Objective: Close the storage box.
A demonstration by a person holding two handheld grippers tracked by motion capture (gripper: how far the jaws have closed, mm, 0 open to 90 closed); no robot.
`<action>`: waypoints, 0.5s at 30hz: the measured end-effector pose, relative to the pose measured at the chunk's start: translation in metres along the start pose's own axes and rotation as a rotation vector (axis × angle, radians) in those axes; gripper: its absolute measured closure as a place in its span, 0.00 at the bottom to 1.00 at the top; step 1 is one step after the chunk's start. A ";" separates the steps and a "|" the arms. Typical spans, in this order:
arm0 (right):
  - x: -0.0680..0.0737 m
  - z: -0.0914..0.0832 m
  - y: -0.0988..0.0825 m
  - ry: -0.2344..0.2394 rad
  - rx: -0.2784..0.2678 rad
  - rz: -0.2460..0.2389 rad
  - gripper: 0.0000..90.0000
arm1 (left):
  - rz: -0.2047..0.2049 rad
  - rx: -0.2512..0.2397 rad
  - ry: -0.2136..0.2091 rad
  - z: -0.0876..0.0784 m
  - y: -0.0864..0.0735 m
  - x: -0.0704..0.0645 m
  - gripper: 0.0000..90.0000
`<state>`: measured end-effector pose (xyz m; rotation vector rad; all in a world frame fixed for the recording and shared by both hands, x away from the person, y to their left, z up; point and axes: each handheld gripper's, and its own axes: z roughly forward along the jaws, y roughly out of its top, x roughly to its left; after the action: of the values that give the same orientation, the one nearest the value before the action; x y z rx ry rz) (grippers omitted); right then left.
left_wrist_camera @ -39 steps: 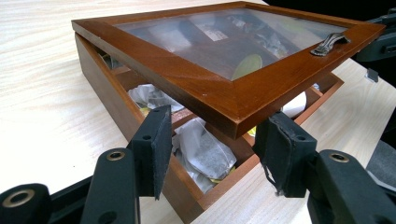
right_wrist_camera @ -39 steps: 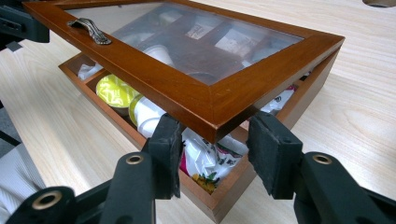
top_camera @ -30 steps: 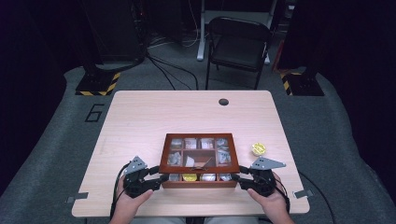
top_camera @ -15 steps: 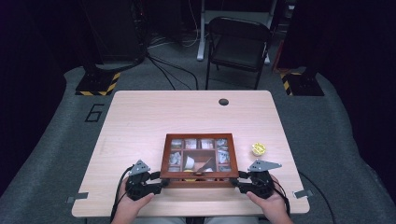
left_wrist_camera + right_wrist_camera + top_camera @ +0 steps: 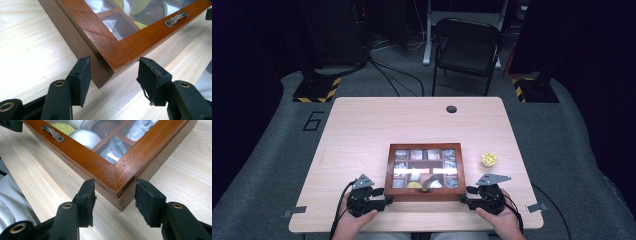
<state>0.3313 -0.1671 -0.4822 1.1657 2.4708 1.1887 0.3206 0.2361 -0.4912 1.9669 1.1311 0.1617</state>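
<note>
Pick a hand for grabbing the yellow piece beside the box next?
Right, probably. The yellow piece lies right of the wooden box, just beyond the right gripper; the left gripper sits across the box. Both pairs of jaws have just been opening, a box corner between each.

Box: reddish-brown wood, varnished, semi-gloss, faint scuffs at mitred corner; lid pane clear, glossy, w/ glare. Handle at upper left of right gripper view: dull metal, ornate. Table: pale wood-grain, smooth, matt. Left gripper & right gripper: black matt plastic, brass-look rivets; pads dark, rough, frayed at edges. Sleeve, lower left: white ribbed cloth.
</note>
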 end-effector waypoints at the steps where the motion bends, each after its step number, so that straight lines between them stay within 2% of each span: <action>1: 0.001 0.000 0.000 0.001 0.000 0.003 0.55 | -0.005 0.000 -0.008 -0.001 0.000 0.000 0.48; 4: 0.001 -0.001 0.000 -0.001 -0.007 -0.001 0.54 | 0.001 -0.006 -0.003 -0.003 0.001 0.001 0.48; 6: 0.002 -0.004 0.000 0.002 -0.017 0.011 0.53 | -0.001 -0.017 -0.013 -0.005 0.002 0.002 0.48; 7: 0.001 -0.005 -0.001 0.003 -0.019 0.001 0.52 | -0.002 -0.023 -0.016 -0.006 0.002 0.002 0.48; 15: -0.005 -0.022 -0.004 -0.003 -0.094 0.059 0.51 | -0.032 -0.080 -0.012 -0.019 0.007 0.011 0.48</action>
<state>0.3229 -0.1851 -0.4711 1.2217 2.3656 1.3025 0.3227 0.2543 -0.4777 1.8762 1.1308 0.1749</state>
